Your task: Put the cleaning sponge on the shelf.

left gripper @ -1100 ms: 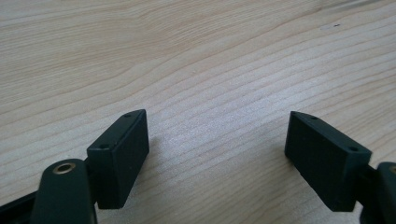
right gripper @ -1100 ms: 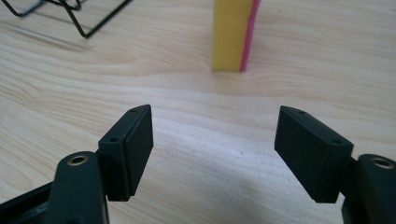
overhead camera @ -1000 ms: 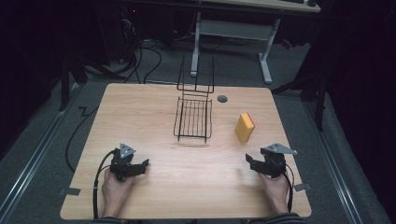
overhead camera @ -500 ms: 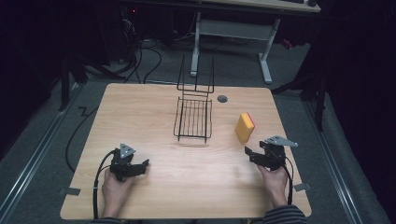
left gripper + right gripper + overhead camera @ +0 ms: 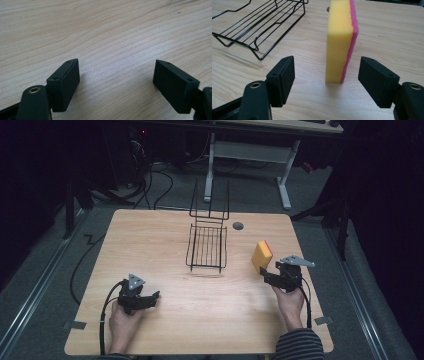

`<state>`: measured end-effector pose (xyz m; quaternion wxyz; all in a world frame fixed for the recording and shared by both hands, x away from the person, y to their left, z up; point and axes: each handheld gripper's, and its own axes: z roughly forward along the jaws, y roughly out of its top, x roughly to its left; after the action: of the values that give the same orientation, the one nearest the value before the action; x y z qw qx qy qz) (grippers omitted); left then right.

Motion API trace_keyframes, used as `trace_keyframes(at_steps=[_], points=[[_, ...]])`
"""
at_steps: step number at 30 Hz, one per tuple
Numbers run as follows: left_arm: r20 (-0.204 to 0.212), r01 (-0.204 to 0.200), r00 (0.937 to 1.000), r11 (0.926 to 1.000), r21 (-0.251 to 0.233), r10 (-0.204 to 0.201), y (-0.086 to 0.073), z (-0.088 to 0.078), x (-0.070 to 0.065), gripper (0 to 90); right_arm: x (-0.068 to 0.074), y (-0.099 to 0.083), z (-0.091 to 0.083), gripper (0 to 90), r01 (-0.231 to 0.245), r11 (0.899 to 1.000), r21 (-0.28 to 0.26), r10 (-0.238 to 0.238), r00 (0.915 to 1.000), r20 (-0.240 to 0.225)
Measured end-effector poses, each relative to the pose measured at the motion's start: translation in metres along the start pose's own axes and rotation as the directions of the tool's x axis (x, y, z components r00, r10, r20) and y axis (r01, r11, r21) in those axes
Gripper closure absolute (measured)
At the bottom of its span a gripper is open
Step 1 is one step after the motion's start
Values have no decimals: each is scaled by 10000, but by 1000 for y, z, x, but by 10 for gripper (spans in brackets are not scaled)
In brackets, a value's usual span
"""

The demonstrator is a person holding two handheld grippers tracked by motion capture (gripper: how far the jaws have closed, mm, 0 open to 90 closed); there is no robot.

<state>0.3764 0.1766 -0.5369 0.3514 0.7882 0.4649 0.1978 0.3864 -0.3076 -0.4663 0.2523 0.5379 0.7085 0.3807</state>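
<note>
Yellow-and-pink sponge [image 5: 340, 41] upright on its long edge near the right edge of the wooden table [image 5: 150, 235], straight ahead of the spread, empty right gripper [image 5: 325, 75], far from the left gripper [image 5: 136, 296].

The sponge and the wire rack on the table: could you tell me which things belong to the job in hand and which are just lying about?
In the job:
- sponge, standing on edge
- right gripper, open, approaching it

Lying about:
- wire rack
- left gripper, open over bare table
</note>
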Motion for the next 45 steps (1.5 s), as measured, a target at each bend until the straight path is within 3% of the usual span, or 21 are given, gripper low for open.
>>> trace_keyframes(at_steps=[11, 22, 31, 35, 45], points=[[1, -3, 10000, 10000, 1, 3, 0, 0, 0, 220, -7, 4, 18, 309, -298, 9995, -137, 301, 9993, 217], [10, -14, 10000, 10000, 2, 14, 0, 0, 0, 219, -8, 5, 40, 316, -233, 9995, -228, 242, 9989, 392], [16, -20, 10000, 10000, 1, 20, 0, 0, 0, 219, -11, 1, 54, 391, -559, 9983, -161, 565, 9977, 383], [16, -23, 10000, 10000, 2, 23, 0, 0, 0, 219, -8, -1, 58, 434, -262, 9996, -53, 265, 9978, 611], [18, -18, 10000, 10000, 0, 18, 0, 0, 0, 219, -7, -2, 61, 567, -39, 9999, 107, 30, 9966, 818]])
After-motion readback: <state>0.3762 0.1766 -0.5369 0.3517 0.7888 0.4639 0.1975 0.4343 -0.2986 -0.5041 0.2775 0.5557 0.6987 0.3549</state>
